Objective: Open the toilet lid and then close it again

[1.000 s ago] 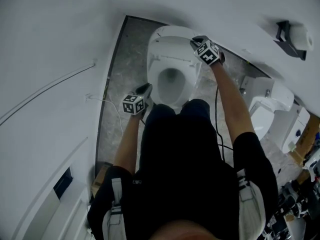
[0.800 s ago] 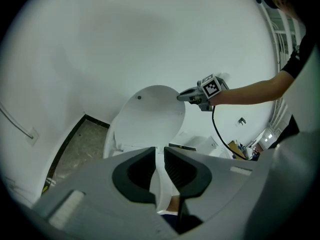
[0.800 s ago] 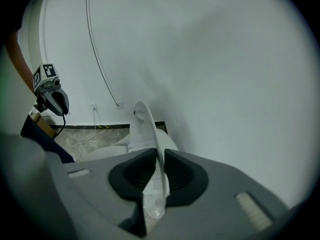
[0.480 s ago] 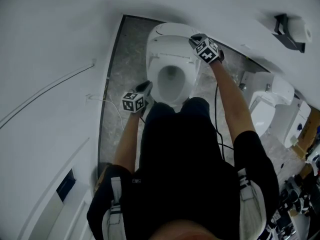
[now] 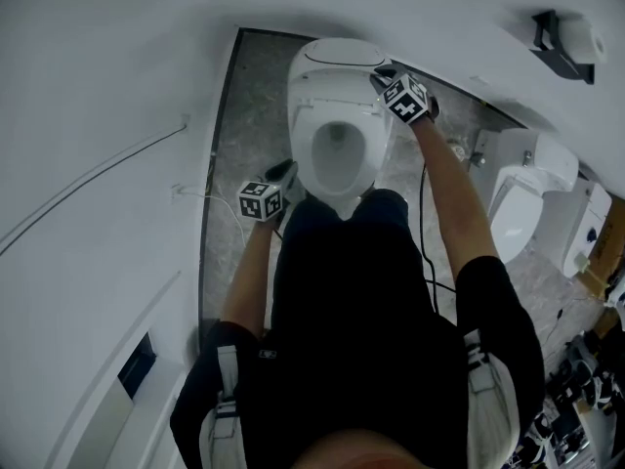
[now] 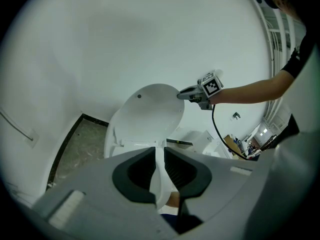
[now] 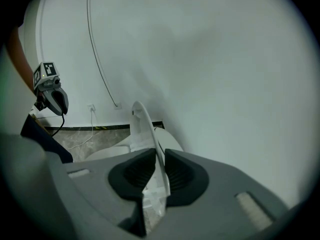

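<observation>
Lid (image 5: 337,59) near upright, long axis up from hinge; right gripper (image 5: 381,76) pinches its edge, left gripper (image 5: 283,174) pinches seat (image 5: 305,152) rim.

Looks down on a white toilet (image 5: 363,164), lid (image 5: 337,62) raised. Holds right gripper (image 5: 383,76) at the lid's edge, left gripper (image 5: 284,172) by the toilet's front-left rim.

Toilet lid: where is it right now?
Head view, top centre: the toilet lid stands raised behind the bowl, its right-hand edge gripped by the right gripper.
</observation>
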`<state>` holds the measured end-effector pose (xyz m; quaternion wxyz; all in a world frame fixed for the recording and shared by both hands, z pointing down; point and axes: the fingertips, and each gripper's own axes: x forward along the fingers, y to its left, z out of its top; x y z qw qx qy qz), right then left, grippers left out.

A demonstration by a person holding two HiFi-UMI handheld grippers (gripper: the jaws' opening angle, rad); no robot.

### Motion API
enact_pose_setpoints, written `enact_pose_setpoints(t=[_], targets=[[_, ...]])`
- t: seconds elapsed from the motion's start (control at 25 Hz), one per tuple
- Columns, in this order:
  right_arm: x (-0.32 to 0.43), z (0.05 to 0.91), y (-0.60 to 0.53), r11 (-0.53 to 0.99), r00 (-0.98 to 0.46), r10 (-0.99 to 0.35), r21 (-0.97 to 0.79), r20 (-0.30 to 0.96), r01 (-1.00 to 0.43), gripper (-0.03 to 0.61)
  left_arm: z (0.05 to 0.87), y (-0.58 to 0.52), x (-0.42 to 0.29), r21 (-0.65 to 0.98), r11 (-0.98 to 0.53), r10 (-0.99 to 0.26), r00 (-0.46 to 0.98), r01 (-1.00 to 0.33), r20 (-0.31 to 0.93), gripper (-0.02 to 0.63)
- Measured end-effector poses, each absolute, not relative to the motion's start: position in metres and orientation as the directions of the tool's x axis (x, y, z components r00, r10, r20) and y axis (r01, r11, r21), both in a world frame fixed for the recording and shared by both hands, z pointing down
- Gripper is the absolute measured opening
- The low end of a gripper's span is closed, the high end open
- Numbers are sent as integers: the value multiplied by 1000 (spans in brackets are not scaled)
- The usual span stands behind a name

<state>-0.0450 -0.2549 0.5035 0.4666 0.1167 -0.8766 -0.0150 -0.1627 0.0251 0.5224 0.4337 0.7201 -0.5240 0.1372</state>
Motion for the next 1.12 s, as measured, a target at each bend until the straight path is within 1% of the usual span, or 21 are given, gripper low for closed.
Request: enact_pose_setpoints(t=[0.6,0.88,1.12], targets=[[-33,500,-215,954,-548,-285,180,786,-238,66,528,56,-155,492,-127,-599,462,-861,654,61],[-28,500,-188,950,-550,-294,175,781,-259,69,531,68,-154,502,-153,-580,489,-851,652,61],[-20,500,-162,934,-558,-324,166,764,-316,78,529,73,-153,503,-187,-572,510,-844,643,61]])
